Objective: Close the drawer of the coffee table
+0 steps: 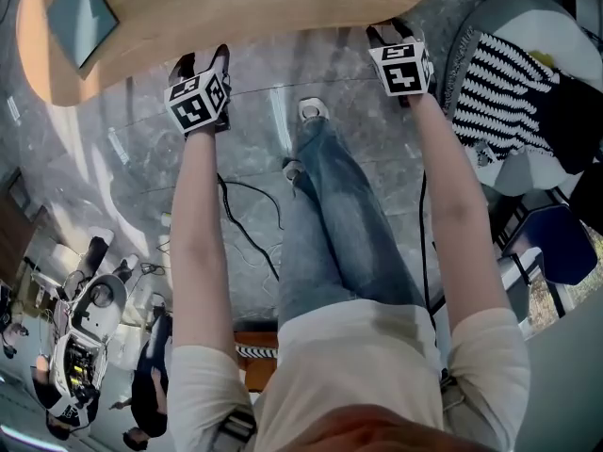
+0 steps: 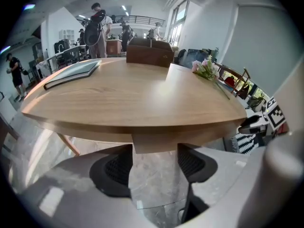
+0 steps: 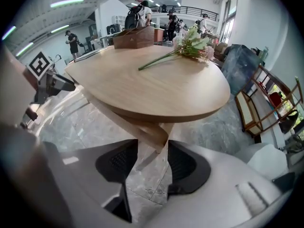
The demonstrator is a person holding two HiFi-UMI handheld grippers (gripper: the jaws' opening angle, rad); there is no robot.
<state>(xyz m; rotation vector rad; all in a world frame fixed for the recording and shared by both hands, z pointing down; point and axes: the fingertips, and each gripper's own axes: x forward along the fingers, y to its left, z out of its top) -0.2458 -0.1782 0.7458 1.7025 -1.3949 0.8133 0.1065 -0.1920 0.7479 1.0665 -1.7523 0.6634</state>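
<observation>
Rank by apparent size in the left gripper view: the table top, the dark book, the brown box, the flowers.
Largest: table top, by far.
Next: dark book and brown box, about alike; the box is farther away, so unranked.
Smallest: flowers.

Oval light-wood coffee table (image 1: 236, 8), drawer front (image 2: 155, 144) tucked under its rim.

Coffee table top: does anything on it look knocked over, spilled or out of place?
Only the flowers: the bunch lies flat on the bare tabletop, stems loose, with no vase in view. The book lies flat and the wooden box stands upright. Nothing looks spilled or broken.
</observation>
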